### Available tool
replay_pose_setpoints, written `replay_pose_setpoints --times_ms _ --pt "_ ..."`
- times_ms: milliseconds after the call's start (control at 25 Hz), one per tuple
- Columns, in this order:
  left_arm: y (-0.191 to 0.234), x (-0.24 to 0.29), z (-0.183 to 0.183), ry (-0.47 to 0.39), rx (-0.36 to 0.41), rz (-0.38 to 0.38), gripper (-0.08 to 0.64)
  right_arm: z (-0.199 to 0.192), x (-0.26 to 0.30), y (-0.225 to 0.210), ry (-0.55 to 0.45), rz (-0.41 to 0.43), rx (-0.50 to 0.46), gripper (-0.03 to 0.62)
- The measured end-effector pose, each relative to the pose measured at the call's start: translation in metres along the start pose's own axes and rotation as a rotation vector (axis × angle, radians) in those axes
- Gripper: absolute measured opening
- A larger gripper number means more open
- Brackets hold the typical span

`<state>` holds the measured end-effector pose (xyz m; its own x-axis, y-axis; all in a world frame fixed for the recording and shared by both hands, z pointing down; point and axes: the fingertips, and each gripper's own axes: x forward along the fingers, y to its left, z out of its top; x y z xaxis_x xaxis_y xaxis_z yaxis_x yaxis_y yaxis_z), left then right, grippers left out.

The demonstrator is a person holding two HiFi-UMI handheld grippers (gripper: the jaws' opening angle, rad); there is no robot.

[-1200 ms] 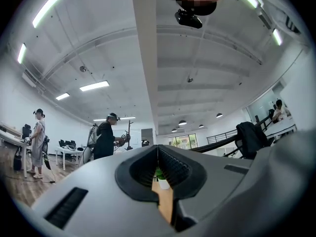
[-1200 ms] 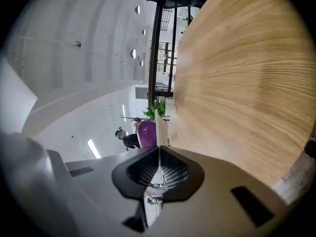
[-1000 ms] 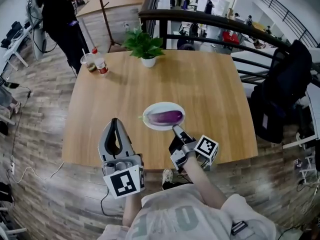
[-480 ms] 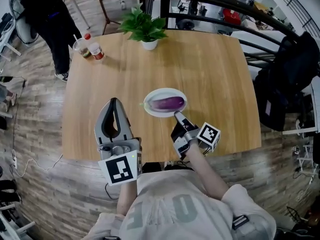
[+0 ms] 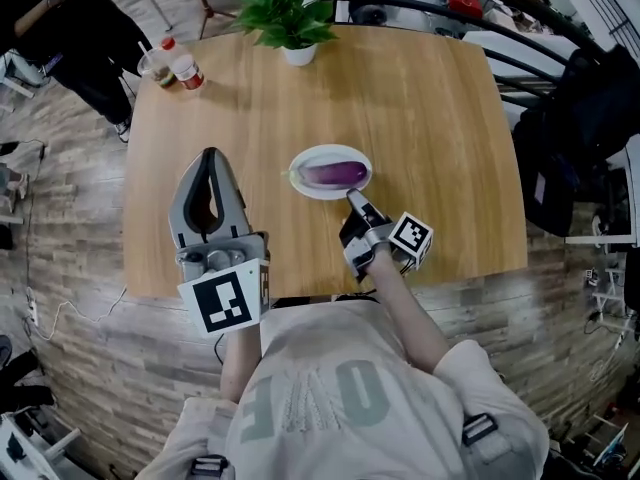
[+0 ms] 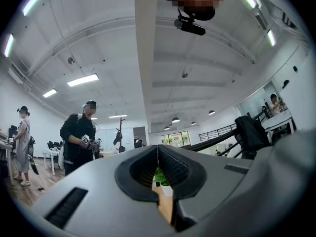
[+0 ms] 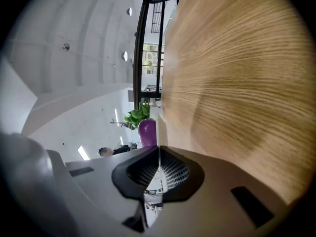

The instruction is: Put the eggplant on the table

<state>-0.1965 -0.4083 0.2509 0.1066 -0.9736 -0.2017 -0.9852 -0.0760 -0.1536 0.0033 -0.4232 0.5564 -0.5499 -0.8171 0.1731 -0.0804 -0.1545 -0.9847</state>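
A purple eggplant (image 5: 335, 173) lies on a white plate (image 5: 301, 184) in the middle of the wooden table (image 5: 430, 118). My right gripper (image 5: 351, 197) is rolled on its side, shut, with its tips right at the plate's near rim. In the right gripper view the eggplant (image 7: 147, 132) stands just beyond the shut tips (image 7: 159, 148), with the plate (image 7: 156, 125) edge-on. My left gripper (image 5: 210, 155) hovers over the table's left part, shut and holding nothing; its tips (image 6: 158, 147) meet in the left gripper view.
A potted plant (image 5: 285, 18) stands at the table's far edge. A bottle (image 5: 185, 70) and a cup (image 5: 156, 64) sit at the far left corner. A person (image 5: 65, 28) stands beyond that corner. A black bag (image 5: 590, 118) and a railing are at the right.
The head view has shifted forward over the table. The left gripper has moved a little farther over the table. The right gripper stays at the plate's near rim; the eggplant has not moved.
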Motion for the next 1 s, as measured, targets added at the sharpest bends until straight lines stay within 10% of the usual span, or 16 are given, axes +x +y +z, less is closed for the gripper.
replay_pose_setpoints --times_ms 1000 --pt "-0.002 -0.01 -0.009 0.037 0.01 0.004 0.009 0.002 -0.006 -0.064 -0.014 -0.242 -0.038 0.026"
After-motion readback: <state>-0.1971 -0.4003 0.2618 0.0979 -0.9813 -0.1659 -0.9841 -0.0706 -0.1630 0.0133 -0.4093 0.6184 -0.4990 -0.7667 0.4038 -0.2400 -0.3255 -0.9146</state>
